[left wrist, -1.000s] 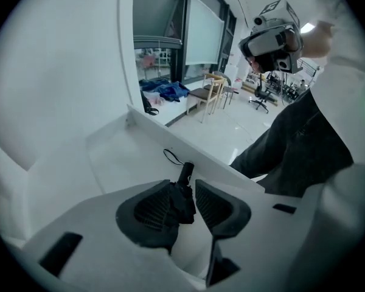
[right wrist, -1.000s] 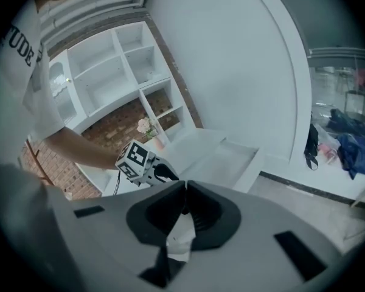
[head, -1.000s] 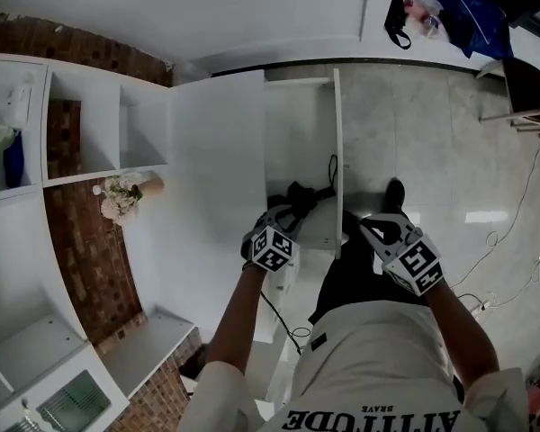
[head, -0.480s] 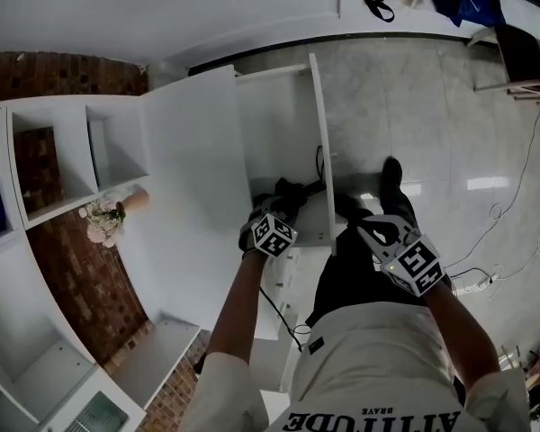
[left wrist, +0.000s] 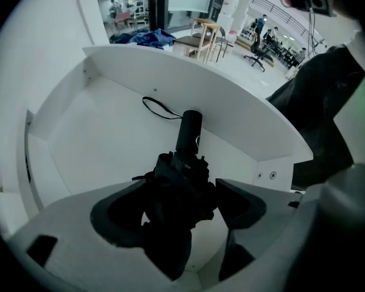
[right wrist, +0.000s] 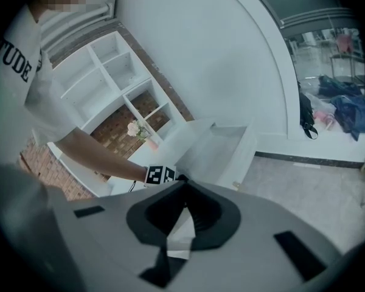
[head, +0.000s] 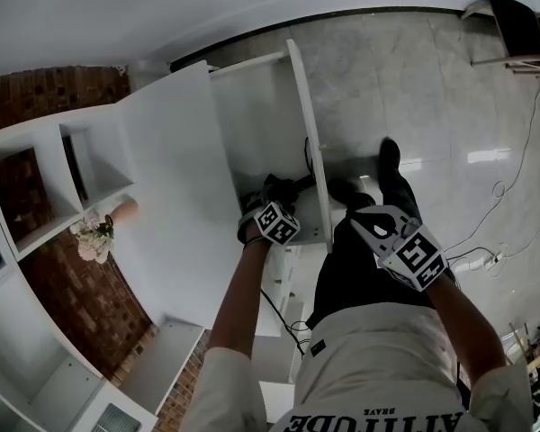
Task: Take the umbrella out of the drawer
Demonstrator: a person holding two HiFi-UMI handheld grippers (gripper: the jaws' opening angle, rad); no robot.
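A black folded umbrella [head: 286,189] lies in the near end of the open white drawer [head: 261,120]. Its handle [left wrist: 188,129] and wrist strap [left wrist: 158,107] point toward the drawer's front panel. My left gripper [head: 272,198] points straight down into the drawer. Its jaws have just been opening and now stand wide apart around the bunched black fabric [left wrist: 177,190], which lies between the pads. My right gripper [head: 367,220] hovers outside the drawer, to the right of the front panel, shut and empty. In its own view the right gripper [right wrist: 184,215] looks past the left arm toward the drawer [right wrist: 222,145].
A white counter [head: 175,178] runs left of the drawer. Past it are open white shelves and a vase of flowers [head: 94,237]. The person's legs and shoe [head: 389,156] stand right of the drawer on a shiny tiled floor with cables [head: 486,241]. A chair [head: 520,25] stands far right.
My left gripper has sunk into the drawer onto the umbrella. The right gripper has dropped a little. The head view has swung, so the drawer now sits higher and tilted.
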